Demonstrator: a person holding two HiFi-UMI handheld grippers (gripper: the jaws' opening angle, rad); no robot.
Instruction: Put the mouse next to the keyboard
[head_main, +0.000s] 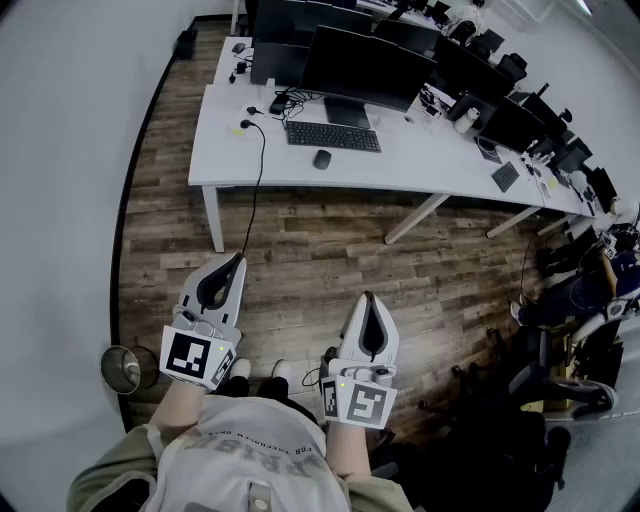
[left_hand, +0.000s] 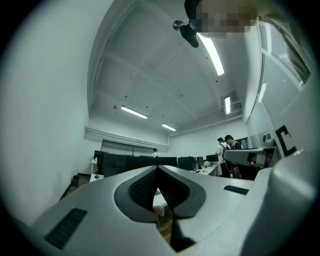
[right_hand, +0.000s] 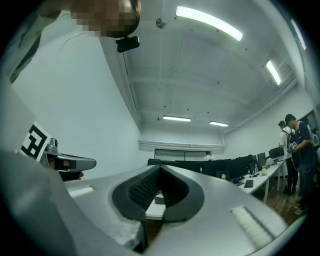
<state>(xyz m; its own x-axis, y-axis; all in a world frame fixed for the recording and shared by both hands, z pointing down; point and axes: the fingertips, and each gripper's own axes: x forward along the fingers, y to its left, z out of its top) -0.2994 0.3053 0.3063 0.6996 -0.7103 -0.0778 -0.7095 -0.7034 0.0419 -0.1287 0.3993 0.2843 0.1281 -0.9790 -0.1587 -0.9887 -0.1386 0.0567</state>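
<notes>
A dark mouse (head_main: 322, 159) lies on the white desk (head_main: 230, 150), just in front of the black keyboard (head_main: 333, 136) that sits below a monitor. Both grippers are held low over the wooden floor, well short of the desk. My left gripper (head_main: 238, 260) is shut with nothing in it, and its tips meet in the left gripper view (left_hand: 158, 168). My right gripper (head_main: 368, 298) is likewise shut and empty, its tips together in the right gripper view (right_hand: 160, 167). The keyboard peeks through below the right gripper's tips (right_hand: 159, 199).
A black cable (head_main: 258, 180) hangs from the desk's front to the floor. A metal bin (head_main: 122, 368) stands at my left. Office chairs (head_main: 560, 380) crowd the right side. More desks with monitors (head_main: 500, 110) run to the back right, where two people (left_hand: 226, 150) stand.
</notes>
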